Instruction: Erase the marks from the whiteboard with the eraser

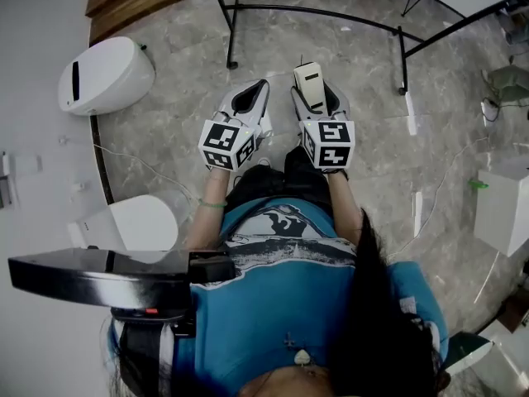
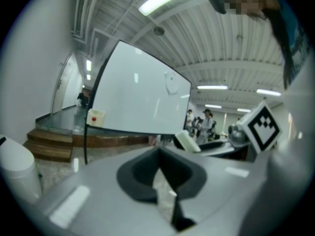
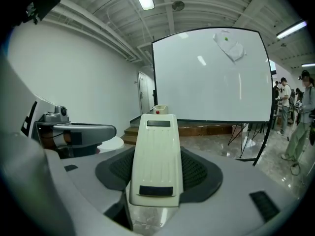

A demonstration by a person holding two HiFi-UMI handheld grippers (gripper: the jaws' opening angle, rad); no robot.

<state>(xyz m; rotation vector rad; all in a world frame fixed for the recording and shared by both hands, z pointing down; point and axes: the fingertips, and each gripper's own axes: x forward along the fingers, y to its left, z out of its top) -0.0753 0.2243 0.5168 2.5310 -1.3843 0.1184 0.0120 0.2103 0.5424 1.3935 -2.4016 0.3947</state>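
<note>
Down over the grey marbled floor [image 1: 364, 81], both tools sit side by side in front of the person in the blue shirt [image 1: 289, 279]. The right hand-held gripper [image 1: 318, 102] is pinching the cream plastic eraser [image 3: 156, 151], which sticks out lengthways between its jaws and points toward the large white whiteboard on its black stand [image 3: 211, 73]. Up near the board's top edge there's a faint, smudgy grey mark [image 3: 230, 47] with a small green spot on it. The left hand-held gripper [image 2: 160, 178] has its jaws pressed together and sits just beside the right one. A small cream box with a red dot [image 2: 95, 117] sits at the board's lower left corner. The board stands well apart from both tools and from the eraser. Over on the right, people [image 3: 300, 117] stand beyond the stand.
</note>
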